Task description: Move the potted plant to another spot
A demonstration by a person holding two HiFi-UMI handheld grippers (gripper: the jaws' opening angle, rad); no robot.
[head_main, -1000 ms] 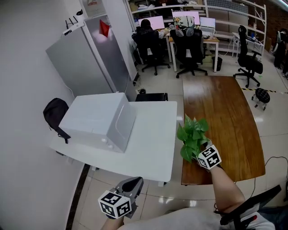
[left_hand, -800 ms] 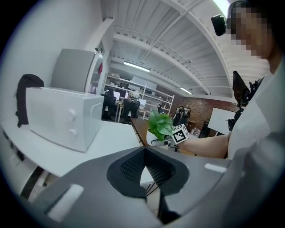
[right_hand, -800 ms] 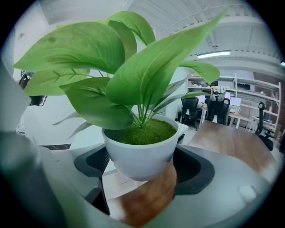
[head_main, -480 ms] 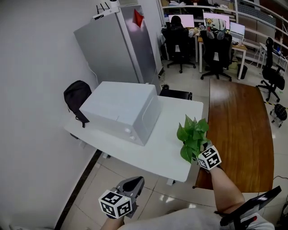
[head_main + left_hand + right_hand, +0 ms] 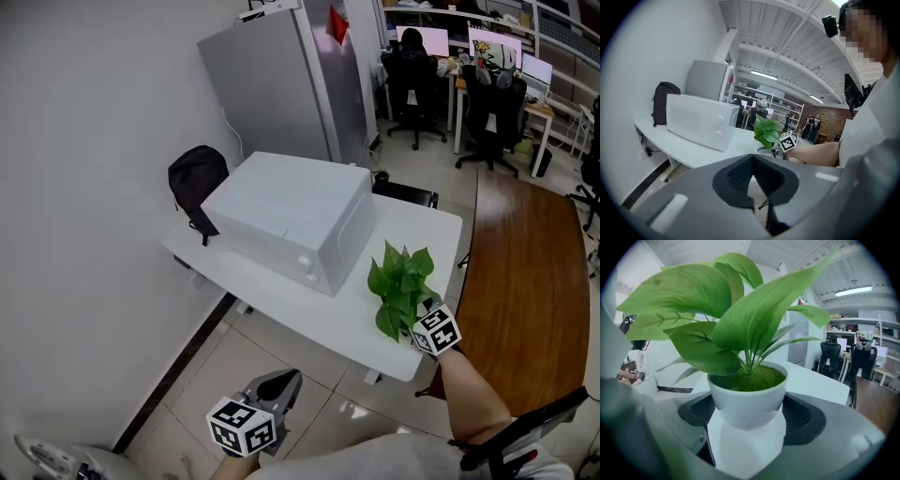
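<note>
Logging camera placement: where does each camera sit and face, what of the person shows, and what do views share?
Head view: on the head, steeply down at the white table; left gripper, right gripper, right forearm show.
Left gripper view: on that gripper, along its shut jaws toward the table; torso shows.
Right gripper view: on that gripper, along jaws clamping the potted plant.
Shared: the potted plant, in all three.

A potted plant (image 5: pixel 401 286) sits between the right gripper's (image 5: pixel 420 317) jaws over a table's (image 5: pixel 281 302) near right corner, a microwave (image 5: pixel 291 217) to its left, a refrigerator (image 5: pixel 272 84) behind, and a wooden table (image 5: pixel 534 281) to the right.
</note>
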